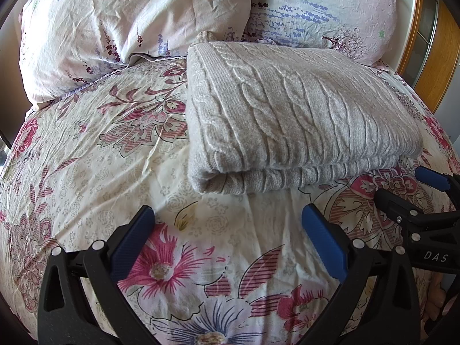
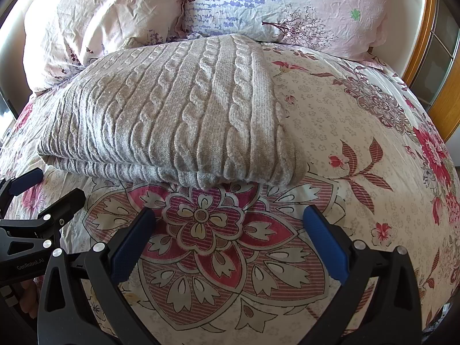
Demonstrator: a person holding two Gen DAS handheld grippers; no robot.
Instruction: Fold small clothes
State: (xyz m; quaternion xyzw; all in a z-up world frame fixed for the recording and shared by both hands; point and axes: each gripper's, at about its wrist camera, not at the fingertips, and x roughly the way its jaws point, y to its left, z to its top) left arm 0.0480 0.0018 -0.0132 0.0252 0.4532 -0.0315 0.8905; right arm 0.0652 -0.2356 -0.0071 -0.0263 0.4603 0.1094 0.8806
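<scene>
The left gripper [image 1: 227, 215] hovers over the flowered bedspread [image 1: 86, 149] with its blue-padded fingers [image 1: 135, 238] spread wide and nothing between them. Ahead of it and a little to the right lies the sweater [image 1: 287, 109], a grey cable-knit folded into a thick rectangle, flat on the bedspread with its folded edge toward the grippers. Behind the sweater, two pale flowered pillows [image 1: 120, 20] lean at the head of the bed, and the sweater's far edge reaches close to them. The right gripper [image 2: 230, 215] is just beside the left one, also near the sweater's front edge but apart from it, its fingers [image 2: 325, 244] likewise wide apart and holding nothing. At the far right, a wooden frame [image 2: 448, 92] stands beyond the edge of the bed.
</scene>
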